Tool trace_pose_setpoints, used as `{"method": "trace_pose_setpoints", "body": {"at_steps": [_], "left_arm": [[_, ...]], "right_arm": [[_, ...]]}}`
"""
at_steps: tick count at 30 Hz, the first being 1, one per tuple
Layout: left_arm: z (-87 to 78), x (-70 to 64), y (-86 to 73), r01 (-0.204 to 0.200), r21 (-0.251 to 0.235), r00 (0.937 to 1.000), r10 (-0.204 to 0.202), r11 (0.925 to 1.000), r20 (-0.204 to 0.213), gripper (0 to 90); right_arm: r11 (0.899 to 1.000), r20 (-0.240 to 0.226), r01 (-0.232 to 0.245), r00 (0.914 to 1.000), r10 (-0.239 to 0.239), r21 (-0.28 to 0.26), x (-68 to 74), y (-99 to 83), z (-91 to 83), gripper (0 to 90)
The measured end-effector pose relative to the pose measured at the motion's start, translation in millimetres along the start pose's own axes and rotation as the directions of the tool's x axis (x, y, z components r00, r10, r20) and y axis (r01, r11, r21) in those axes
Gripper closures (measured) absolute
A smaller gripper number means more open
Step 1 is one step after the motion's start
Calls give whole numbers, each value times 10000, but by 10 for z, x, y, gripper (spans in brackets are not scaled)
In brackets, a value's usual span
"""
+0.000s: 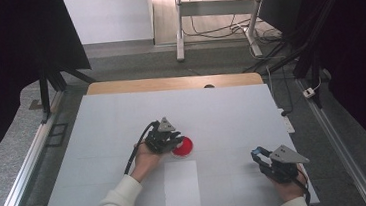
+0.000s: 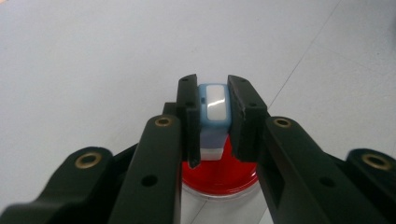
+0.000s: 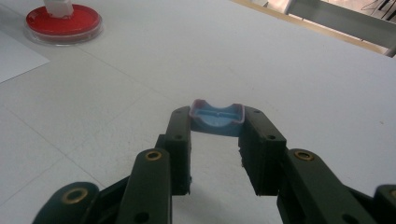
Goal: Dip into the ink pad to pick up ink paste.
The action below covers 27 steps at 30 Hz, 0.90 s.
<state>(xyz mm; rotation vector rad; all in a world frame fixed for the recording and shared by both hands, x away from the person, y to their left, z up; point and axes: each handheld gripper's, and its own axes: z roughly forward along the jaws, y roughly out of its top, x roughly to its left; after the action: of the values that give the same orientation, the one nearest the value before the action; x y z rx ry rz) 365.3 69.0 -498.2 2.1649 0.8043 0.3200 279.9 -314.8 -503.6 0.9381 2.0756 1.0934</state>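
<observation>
A shallow round dish with a red pad (image 1: 187, 147) sits mid-table. In the left gripper view my left gripper (image 2: 213, 88) is shut on a small blue-and-white stamp-like block (image 2: 214, 108), whose lower end rests on or just above the red pad (image 2: 219, 176). In the high view the left gripper (image 1: 173, 140) hangs over the dish's left edge. At the near right, my right gripper (image 1: 259, 155) is shut on a small blue cap (image 3: 217, 119), held a little above the table in the right gripper view. The red dish (image 3: 63, 22) with the block's white base (image 3: 58, 6) lies far left there.
A white paper sheet (image 1: 181, 184) lies on the table just in front of the dish, its corner (image 3: 14, 58) at the left in the right gripper view. The white table top (image 1: 121, 113) has a wooden far edge (image 1: 169, 82). Beyond it stand metal frame legs and cables.
</observation>
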Motion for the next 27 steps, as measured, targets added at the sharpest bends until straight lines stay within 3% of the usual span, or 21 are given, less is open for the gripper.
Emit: {"method": "trace_pose_setpoints", "body": {"at_steps": [21,27], "left_arm": [[28,-12,-22,-119,151,9999,120,9998,-55,755],[32,-41,-11,-327,259,9992,332,9991,-201,755]], "right_arm": [[10000,-1,5,10000,-5,-17,3,2,-4,652],[10000,5,17,10000,-17,-17,4,3,-6,652]]}}
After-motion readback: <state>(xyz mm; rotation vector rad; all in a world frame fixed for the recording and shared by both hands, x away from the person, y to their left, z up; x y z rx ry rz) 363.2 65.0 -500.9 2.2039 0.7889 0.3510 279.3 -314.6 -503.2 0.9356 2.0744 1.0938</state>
